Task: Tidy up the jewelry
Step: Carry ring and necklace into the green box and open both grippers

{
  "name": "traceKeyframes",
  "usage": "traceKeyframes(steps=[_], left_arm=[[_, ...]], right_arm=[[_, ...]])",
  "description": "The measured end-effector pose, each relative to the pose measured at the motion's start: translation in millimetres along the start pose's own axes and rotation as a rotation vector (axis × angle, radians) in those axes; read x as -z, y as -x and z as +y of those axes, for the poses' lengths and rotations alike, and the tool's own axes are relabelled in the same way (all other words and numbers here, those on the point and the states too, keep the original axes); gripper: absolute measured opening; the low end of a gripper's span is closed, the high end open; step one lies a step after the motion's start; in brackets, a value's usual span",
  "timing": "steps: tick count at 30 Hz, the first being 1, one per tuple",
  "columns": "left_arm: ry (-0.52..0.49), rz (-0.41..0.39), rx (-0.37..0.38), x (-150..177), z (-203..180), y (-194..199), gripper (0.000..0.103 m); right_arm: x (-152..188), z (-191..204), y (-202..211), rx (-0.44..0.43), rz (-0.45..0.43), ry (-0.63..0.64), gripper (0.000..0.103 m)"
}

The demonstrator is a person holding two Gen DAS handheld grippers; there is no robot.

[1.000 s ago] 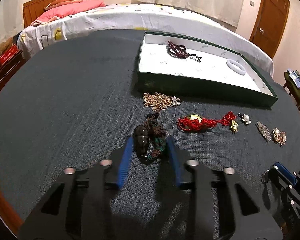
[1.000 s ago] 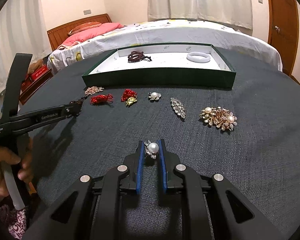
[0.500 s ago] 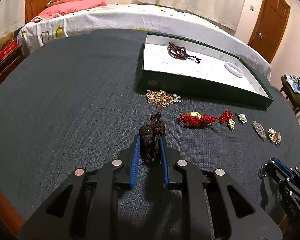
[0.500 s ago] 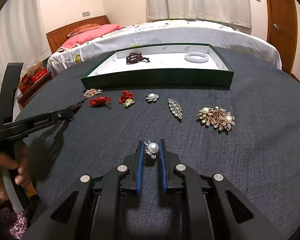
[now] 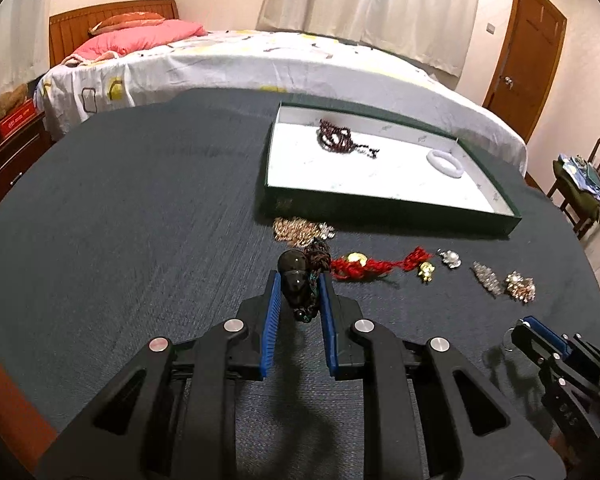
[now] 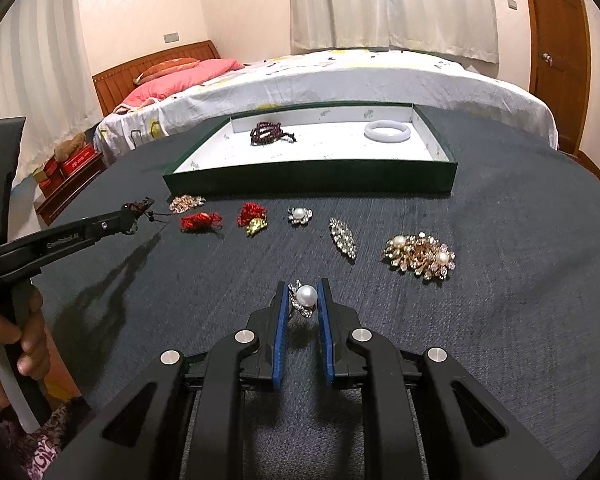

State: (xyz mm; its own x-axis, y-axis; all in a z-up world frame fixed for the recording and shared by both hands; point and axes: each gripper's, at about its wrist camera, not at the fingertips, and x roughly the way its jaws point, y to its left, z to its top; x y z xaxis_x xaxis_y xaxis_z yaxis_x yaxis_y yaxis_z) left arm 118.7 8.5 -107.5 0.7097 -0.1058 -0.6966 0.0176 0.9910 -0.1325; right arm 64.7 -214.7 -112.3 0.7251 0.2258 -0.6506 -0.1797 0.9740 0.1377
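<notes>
A bedroom in a home. A large bed (image 6: 340,80) with a white patterned sheet, a pink pillow (image 6: 180,78) and a wooden headboard (image 5: 108,20) fills the far side. Pale curtains (image 6: 392,4) hang along the back wall beside a brown wooden door (image 5: 528,48). A low wooden bedside cabinet (image 5: 8,152) stands at the left, and a wooden chair (image 5: 592,184) piled with clothes at the right. In front is a round table (image 5: 140,220) covered in dark cloth.
</notes>
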Motion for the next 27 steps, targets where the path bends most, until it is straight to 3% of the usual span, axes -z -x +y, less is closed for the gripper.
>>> traceKeyframes(steps=[13, 20, 27], left_arm=[[-0.04, -0.072, 0.051, -32, -28, 11, 0.019], [-0.066, -0.104, 0.068, -65, -45, -9, 0.019], [-0.074, -0.106, 0.069, -99, -56, -49, 0.019]], right_arm=[[-46, -8, 7, 0.015, -0.091, 0.008, 0.015], [-92, -14, -13, 0.014, -0.138, 0.019, 0.015], [-143, -16, -59, 0.021, -0.15, 0.04, 0.015]])
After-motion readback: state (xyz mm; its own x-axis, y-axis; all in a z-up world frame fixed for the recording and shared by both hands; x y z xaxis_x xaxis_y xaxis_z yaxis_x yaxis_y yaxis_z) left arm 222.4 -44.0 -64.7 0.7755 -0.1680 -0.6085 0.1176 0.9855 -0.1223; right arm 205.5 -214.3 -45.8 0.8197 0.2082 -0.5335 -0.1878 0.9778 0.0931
